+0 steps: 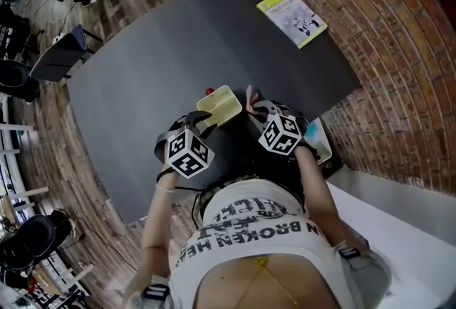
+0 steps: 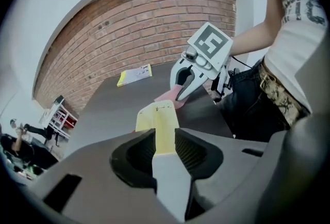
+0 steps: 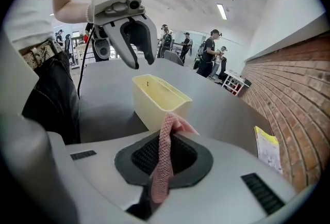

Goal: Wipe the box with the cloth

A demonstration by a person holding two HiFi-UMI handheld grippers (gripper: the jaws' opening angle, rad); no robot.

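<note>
The right tongs (image 3: 165, 152) are clamped on a pink knitted cloth (image 3: 164, 176), its free end just beside the pale yellow open plastic box (image 3: 154, 98). The left tongs (image 3: 144, 57) hang spread above the box's far end, holding nothing. Both slant downward, forearms reaching out from the body. The box stands on the dark grey worktop (image 1: 178, 51), near the person's edge.

Head view overhead; gripper views close, opposed, box (image 1: 219, 105) between
</note>
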